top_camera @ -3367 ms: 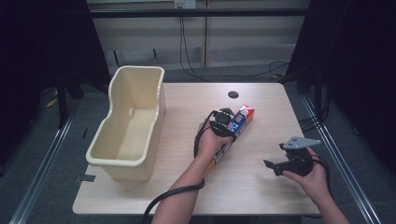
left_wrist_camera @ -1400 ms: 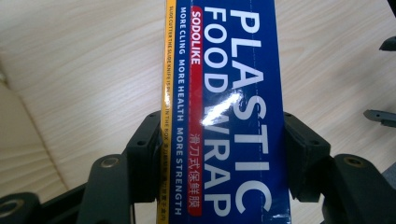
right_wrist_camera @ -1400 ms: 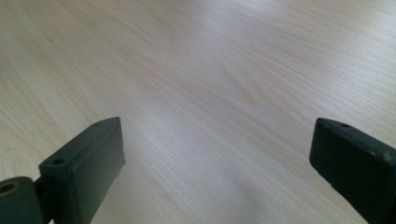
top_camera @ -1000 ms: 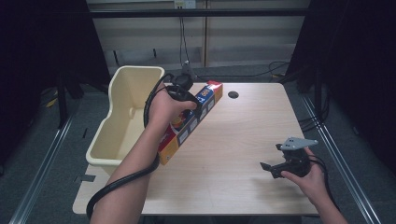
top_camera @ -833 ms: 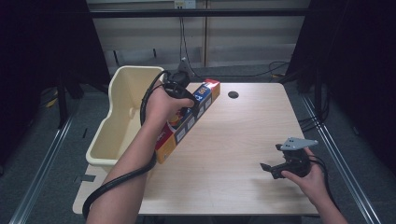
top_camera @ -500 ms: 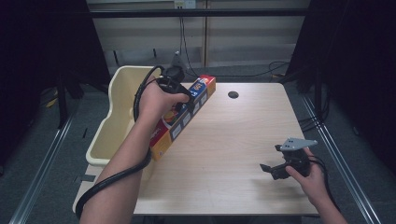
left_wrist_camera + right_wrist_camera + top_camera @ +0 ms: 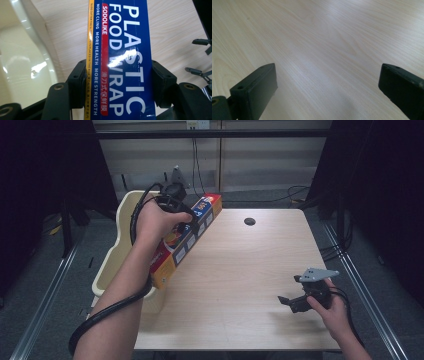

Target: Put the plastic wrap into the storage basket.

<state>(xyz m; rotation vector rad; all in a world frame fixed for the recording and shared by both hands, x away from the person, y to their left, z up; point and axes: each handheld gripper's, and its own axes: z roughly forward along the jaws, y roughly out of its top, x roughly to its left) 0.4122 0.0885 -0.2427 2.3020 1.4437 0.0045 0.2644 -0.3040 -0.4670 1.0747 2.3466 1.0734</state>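
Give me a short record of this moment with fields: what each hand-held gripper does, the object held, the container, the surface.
left hand-held gripper: shut on the box, lifted above the table edge
right hand-held gripper: open, low over the table, holding nothing
box: long blue plastic wrap box, tilted, one end over the tub
tub: cream plastic, at the table's left side
table: light wood

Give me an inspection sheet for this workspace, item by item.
Surface: light wooden table with a dark round hole near its far edge.
Job's things: plastic food wrap box held above the table's left edge; cream tub beside the table.
Clutter: nothing seen.
Grippers: left gripper shut on the box; right gripper open, low over bare wood.
Cables: black cable trails along the left forearm; more on the floor behind.
Surroundings: dark curtains, pale back wall.
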